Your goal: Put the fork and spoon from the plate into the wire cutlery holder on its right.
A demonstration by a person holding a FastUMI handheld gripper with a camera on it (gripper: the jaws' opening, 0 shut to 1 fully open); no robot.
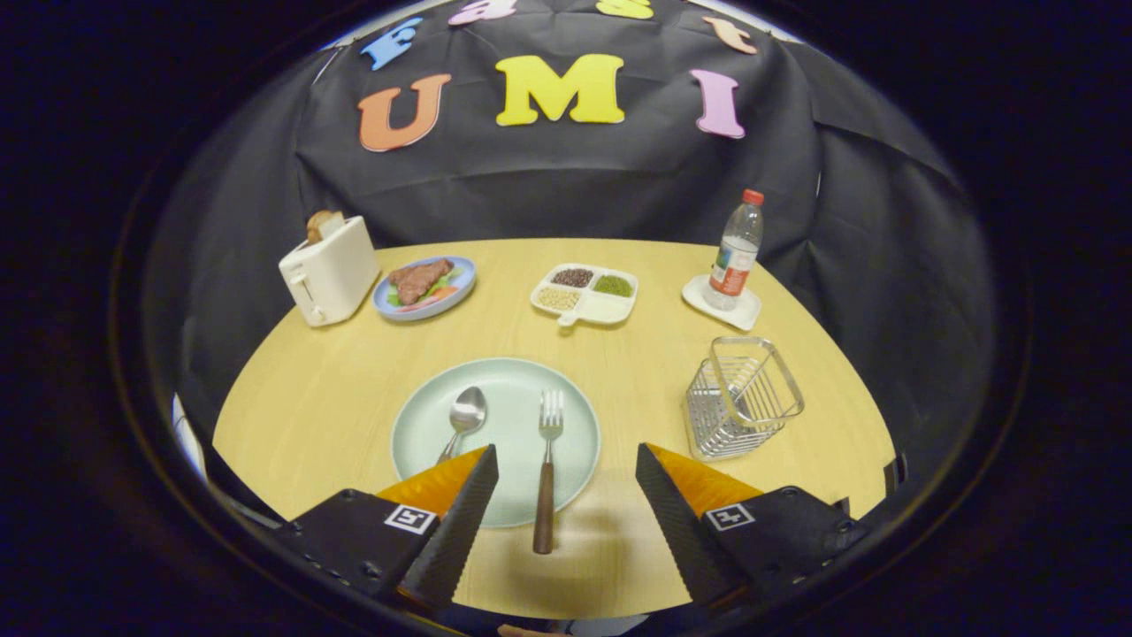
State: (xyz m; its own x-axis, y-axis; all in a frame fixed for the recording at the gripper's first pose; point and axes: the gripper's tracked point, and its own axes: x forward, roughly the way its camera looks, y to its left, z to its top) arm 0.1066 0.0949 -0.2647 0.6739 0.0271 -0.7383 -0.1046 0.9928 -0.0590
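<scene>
Fork (548, 460), wooden-handled, lies on the round plate (513, 402) beside a shiny spoon (465, 416), between the spread gripper (566, 464).

The spoon (463, 423) handle's lower end is hidden behind one finger (460, 504) of the spread gripper (566, 462).

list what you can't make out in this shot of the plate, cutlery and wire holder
- Spoon: the lower handle is hidden behind one finger of the open claw, gripper view.
- Wire cutlery holder: its inside bottom is too small and blurred by the mesh to tell.
- Toaster: the item sticking out of the slot is too small to identify.
- Divided tray: contents too small to name.
- Fork: fully visible, handle overhanging the plate.
</scene>
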